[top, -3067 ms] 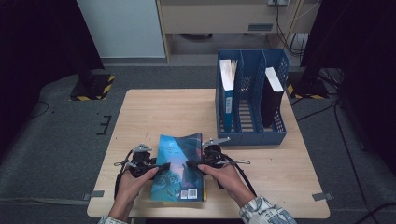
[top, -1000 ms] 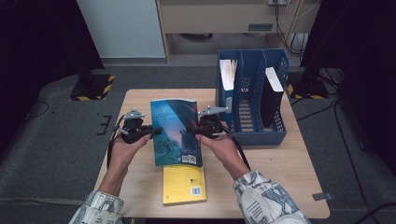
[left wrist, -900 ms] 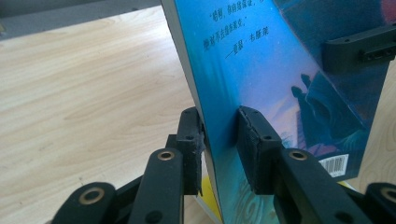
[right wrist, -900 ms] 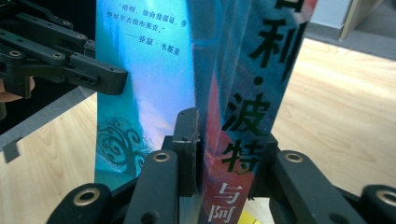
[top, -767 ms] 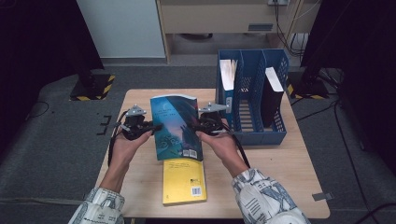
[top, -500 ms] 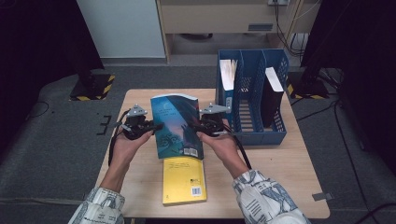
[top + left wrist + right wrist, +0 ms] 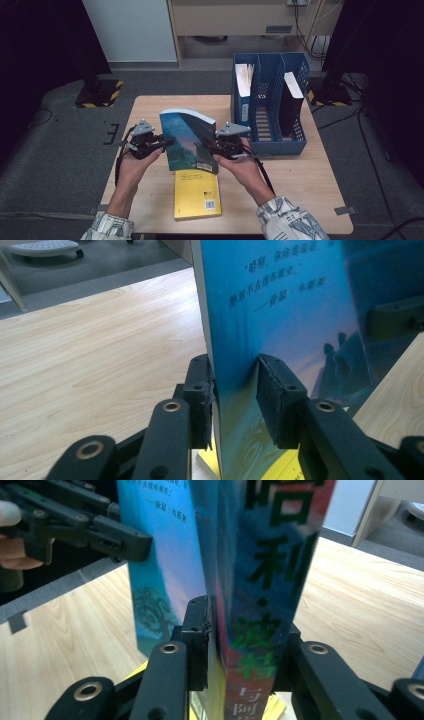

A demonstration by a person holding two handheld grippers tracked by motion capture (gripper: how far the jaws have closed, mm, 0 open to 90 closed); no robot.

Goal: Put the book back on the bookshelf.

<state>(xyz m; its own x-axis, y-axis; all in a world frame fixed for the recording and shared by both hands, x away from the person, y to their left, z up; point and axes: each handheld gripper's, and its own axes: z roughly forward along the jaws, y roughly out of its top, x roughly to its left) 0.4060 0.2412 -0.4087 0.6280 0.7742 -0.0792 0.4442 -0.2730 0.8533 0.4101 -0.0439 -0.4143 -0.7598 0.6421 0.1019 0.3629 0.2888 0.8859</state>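
My left fingers (image 7: 235, 400) and right fingers (image 7: 245, 645) each pinch an edge of the blue book (image 7: 187, 140), held above the yellow book (image 7: 197, 195); the left have just been opening.

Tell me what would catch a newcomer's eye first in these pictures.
First, the thick blue book held up above the middle of the table, gripped at its left edge by the left tongs and at its spine by the right tongs. Next, the yellow book lying flat just below it, toward the person. Then the blue file rack at the table's far right, with books standing in its slots.
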